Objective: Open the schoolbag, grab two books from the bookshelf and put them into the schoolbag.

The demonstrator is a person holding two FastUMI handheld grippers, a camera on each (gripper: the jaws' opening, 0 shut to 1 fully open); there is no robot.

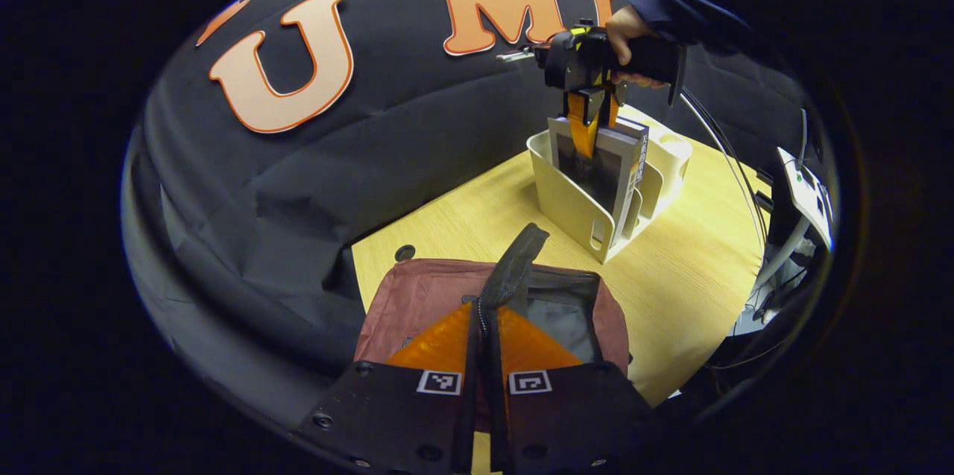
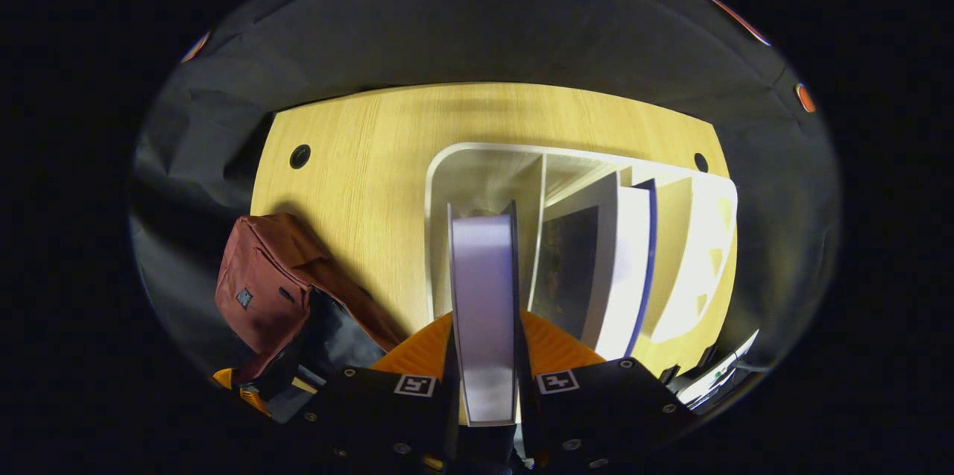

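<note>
Your left gripper point(image 1: 488, 326), bottom centre of its view, has its fingers nearly closed, pinching the black strap point(image 1: 514, 266) of the schoolbag point(image 1: 425, 296). The bag lies open on the desk point(image 1: 686, 274). Upper right in that view, your right gripper point(image 1: 589, 128) reaches down into the bookshelf point(image 1: 574, 210). In the right gripper view, its fingers clamp both sides of a book point(image 2: 484, 311), still in its slot. A second book point(image 2: 618, 259) leans right of it.

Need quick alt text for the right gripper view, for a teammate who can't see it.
The right gripper is shut on an upright book standing in the white bookshelf, beside a second book. The maroon schoolbag lies open on the wooden table.
</note>
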